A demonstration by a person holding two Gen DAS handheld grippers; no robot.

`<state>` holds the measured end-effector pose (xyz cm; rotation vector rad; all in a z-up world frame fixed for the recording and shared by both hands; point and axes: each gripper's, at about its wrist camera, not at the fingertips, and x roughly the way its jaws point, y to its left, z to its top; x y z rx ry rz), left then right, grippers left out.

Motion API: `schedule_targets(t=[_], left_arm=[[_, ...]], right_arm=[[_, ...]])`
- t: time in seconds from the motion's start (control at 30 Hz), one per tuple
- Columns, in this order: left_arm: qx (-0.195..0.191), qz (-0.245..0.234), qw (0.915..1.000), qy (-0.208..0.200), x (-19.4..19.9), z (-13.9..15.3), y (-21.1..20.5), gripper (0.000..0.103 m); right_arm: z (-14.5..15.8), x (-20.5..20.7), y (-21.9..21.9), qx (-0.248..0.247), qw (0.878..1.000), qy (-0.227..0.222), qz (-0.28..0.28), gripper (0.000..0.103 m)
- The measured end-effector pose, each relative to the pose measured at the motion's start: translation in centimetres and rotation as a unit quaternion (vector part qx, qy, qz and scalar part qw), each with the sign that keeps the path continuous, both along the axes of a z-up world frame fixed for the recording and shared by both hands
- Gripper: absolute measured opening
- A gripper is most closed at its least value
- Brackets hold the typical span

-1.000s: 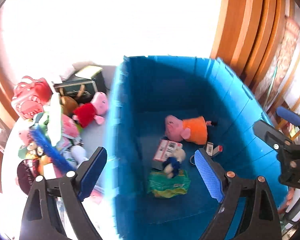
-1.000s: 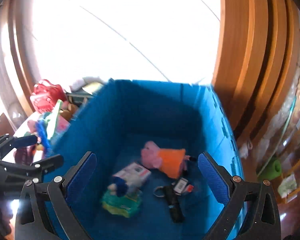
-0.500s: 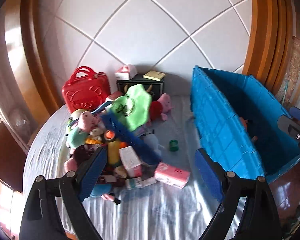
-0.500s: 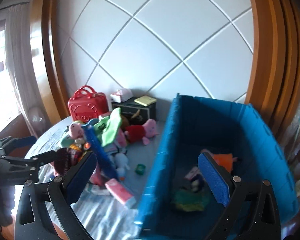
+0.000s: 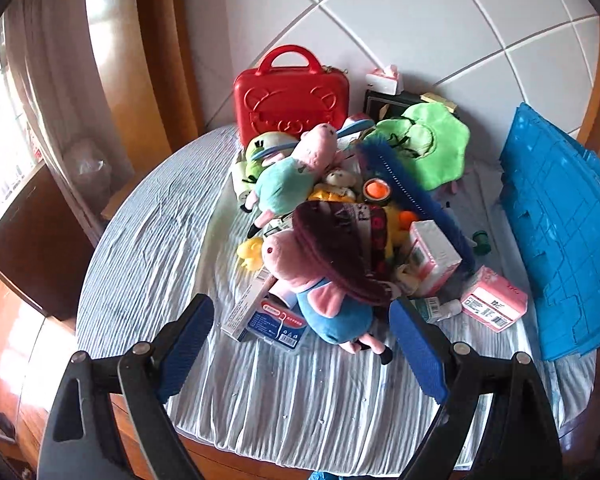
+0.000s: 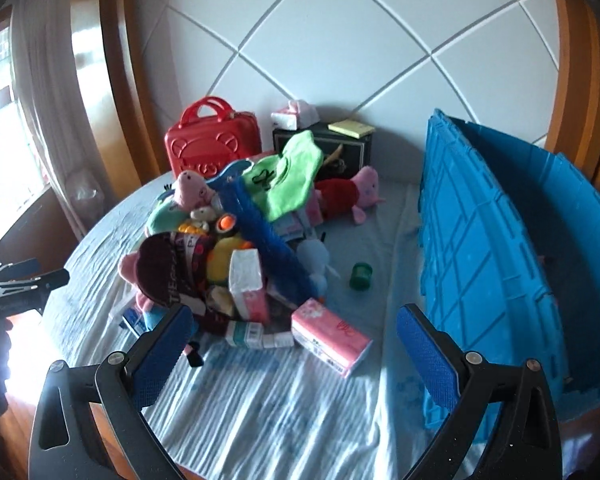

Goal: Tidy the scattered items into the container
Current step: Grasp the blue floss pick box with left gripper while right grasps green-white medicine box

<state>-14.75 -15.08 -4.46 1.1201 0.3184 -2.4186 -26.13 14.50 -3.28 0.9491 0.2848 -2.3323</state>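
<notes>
Both tools gape wide, empty: left tool [image 5: 302, 344] above the blue-bodied pig plush [image 5: 320, 280], snout pointing away-left; right tool [image 6: 296, 354] near the blue crate [image 6: 480, 264]

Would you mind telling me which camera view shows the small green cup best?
The right wrist view: the small green cup stands alone on the cloth, fully visible. In the left wrist view it is a small shape half hidden behind the blue brush.

Bare striped cloth lay open along the worktop [image 5: 148, 240] near edge and left side. The heaped toy pile [image 5: 340, 216] blocked the centre. A clear lane ran between pile and blue crate [image 6: 480, 264], interrupted by a green cap [image 6: 360, 276] and pink tissue pack [image 6: 330, 336].
</notes>
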Motion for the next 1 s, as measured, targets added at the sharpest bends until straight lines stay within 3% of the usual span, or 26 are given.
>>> schedule_targets(t=[0.13, 0.23, 0.53, 0.63, 0.8, 1.0], left_arm=[[0.019, 0.038, 0.9988, -0.023, -0.4, -3.7, -2.8, 0.09], [0.021, 0.055, 0.997, -0.05, -0.9, -6.4, -3.6, 0.09], [0.038, 0.056, 0.9925, -0.101, -2.0, -14.5, -4.1, 0.09], [0.046, 0.04, 0.9915, -0.115, -3.0, -16.6, -4.1, 0.09], [0.023, -0.007, 0.99, -0.139, -5.2, -19.6, -4.4, 0.09], [0.046, -0.041, 0.9879, -0.142, -6.8, -22.3, -6.5, 0.09]], right_arm=[[-3.9, -1.2, -1.9, 0.037, 0.999, -0.019, 0.007, 0.103], [-6.8, -2.4, -2.6, 0.036, 0.998, -0.05, 0.014, 0.103], [-14.9, -5.1, -5.2, 0.048, 0.992, -0.114, 0.015, 0.103], [-16.5, -5.1, -6.2, 0.056, 0.989, -0.132, 0.018, 0.103], [-18.7, -4.8, -7.2, 0.051, 0.987, -0.148, -0.016, 0.103], [-21.3, -4.5, -8.4, 0.041, 0.982, -0.17, -0.067, 0.103]])
